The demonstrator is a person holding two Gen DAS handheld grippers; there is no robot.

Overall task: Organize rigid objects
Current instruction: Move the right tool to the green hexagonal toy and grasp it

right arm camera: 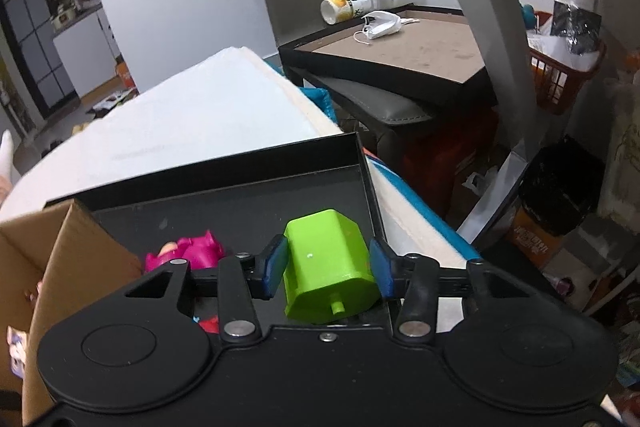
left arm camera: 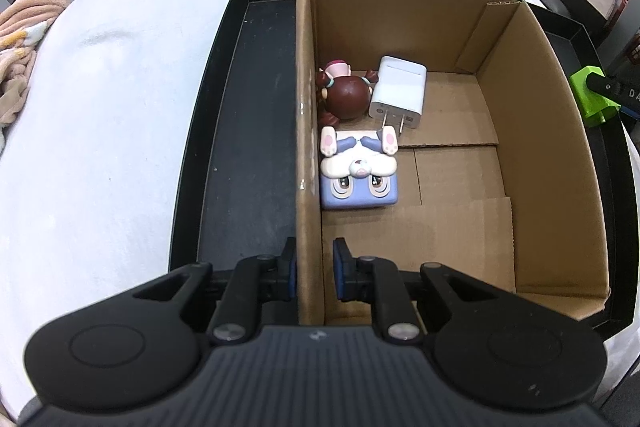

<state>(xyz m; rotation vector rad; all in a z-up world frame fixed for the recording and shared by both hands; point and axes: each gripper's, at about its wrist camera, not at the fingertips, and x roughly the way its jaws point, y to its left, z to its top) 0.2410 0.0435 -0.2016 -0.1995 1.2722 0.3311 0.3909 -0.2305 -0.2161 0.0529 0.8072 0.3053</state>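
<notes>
Left wrist view shows our left tool (left arm camera: pixel 314 273) straddling the near end of the box (left arm camera: pixel 560 163) wall, one finger outside against the cardboard, the other inside and a little off it, so the tool stands apart and grips nothing firmly that we can tell. The box sits in a black tray (left arm camera: pixel 208 131) on a white bed (left arm camera: pixel 120 87). Inside, against that same wall, lie a rabbit toy (left arm camera: pixel 358 169), a doll (left arm camera: pixel 344 91) and a white charger (left arm camera: pixel 398 93) with its prongs toward us. At the right edge we see the green block (left arm camera: pixel 586 99) held well outside the box's right wall. Right wrist view confirms it: our right tool (right arm camera: pixel 328 269) is clamped on the green block (right arm camera: pixel 328 263), pads on its two sides, its small peg pointing back at the camera. The box (right arm camera: pixel 60 259) lies to the left of this tool and the block must go left over the wall, so we judge the right hand has the coming move. A pink toy (right arm camera: pixel 188 251) rests in the tray (right arm camera: pixel 360 163) beside it. Writing on a distant bottle is too small to read.
</notes>
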